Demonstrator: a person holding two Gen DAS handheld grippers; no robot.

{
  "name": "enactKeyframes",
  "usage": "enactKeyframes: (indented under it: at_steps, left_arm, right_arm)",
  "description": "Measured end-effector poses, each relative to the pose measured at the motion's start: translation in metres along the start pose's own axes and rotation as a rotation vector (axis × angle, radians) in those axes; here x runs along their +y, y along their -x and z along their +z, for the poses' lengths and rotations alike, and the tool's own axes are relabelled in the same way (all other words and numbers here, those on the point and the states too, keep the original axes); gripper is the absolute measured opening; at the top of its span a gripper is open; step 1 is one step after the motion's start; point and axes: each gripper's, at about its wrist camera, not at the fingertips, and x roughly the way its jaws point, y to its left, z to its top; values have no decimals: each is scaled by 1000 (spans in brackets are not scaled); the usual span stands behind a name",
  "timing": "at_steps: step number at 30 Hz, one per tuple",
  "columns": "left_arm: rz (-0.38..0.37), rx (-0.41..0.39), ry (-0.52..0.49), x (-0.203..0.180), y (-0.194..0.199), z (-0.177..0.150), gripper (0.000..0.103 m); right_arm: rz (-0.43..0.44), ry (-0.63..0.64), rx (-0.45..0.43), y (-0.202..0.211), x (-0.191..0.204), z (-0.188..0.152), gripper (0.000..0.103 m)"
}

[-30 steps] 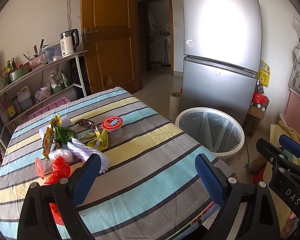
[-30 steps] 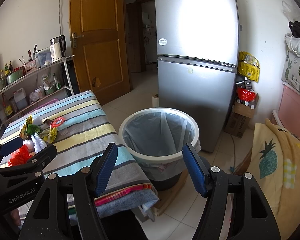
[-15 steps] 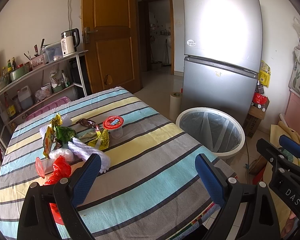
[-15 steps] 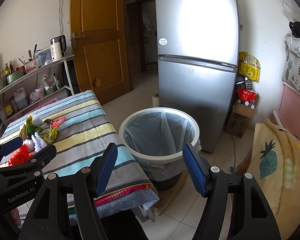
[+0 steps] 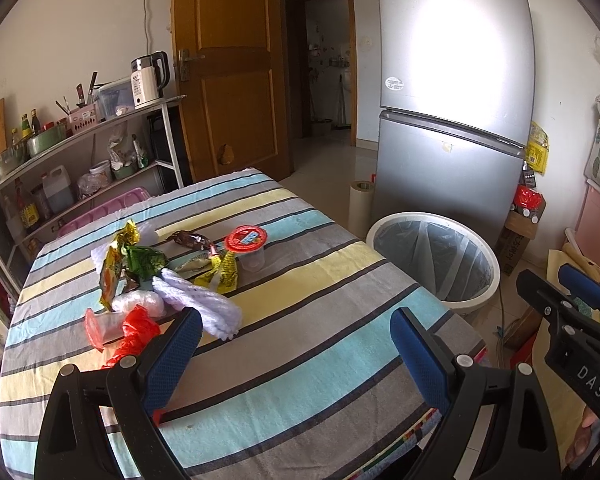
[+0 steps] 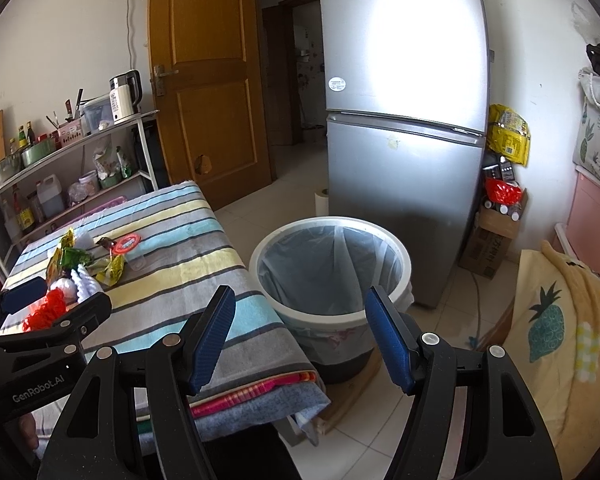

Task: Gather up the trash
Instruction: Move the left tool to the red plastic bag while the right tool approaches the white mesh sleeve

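A heap of trash lies on the striped tablecloth: a red-lidded clear cup, yellow wrapper, green wrapper, white knitted cloth, red plastic bag and a brown wrapper. The heap also shows in the right wrist view. A white bin with a clear liner stands on the floor right of the table, also in the left wrist view. My left gripper is open and empty above the table's near part. My right gripper is open and empty in front of the bin.
A grey fridge stands behind the bin. A metal shelf with a kettle, bottles and bowls runs along the left wall. A wooden door is at the back. A yellow pineapple-print blanket lies at the right.
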Motion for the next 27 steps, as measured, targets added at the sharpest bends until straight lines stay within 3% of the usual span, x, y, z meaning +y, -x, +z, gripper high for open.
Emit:
enactKeyframes:
  at_steps: [11,15,20,27]
  left_arm:
    - [125,39,171,98,6,-23,96]
    - [165,66,240,128,8,-34,96]
    - [189,95,281,146,4,-46,96]
    - [153,151,326,150,-14,-54,96]
  right_arm:
    - [253,163,14,-33,62,6,68]
    - [345,193,56,-51,83,6,68]
    - [435,266,87,-69,110,7,68]
    - [557,328,106,-86,140,14,68]
